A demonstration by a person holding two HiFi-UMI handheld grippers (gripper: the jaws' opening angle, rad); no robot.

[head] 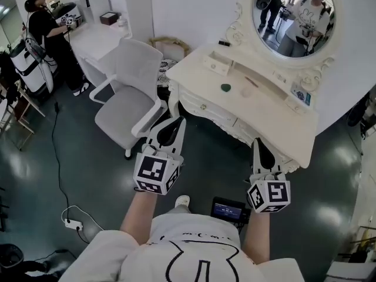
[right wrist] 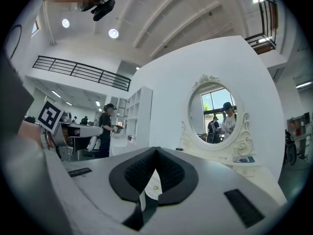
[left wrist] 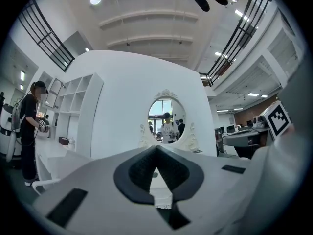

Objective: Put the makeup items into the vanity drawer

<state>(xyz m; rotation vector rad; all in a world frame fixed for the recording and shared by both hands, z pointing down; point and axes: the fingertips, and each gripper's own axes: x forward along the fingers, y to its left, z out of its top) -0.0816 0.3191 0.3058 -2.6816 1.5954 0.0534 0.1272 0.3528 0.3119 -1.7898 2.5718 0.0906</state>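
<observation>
The white vanity (head: 276, 128) with its oval mirror (head: 294, 16) stands ahead and to the right. A green makeup item (head: 226, 87), a pale round one (head: 248, 91) and a thin brown stick (head: 251, 81) lie on its top. Its front drawers (head: 203, 106) look closed. My left gripper (head: 176, 122) hovers in front of the vanity's left corner, shut and empty. My right gripper (head: 257, 143) hangs before the vanity's front edge, also shut with nothing in it. The left gripper view shows its tips (left wrist: 156, 148) meeting, pointed at the mirror (left wrist: 166, 121). The right gripper view shows its gripper (right wrist: 156, 151) shut the same way.
A white office chair (head: 132, 93) stands left of the vanity, with a wicker basket (head: 169, 43) behind it. A person (head: 44, 28) stands at a white desk at the back left. A power strip (head: 73, 223) and a black device (head: 229, 209) lie on the floor.
</observation>
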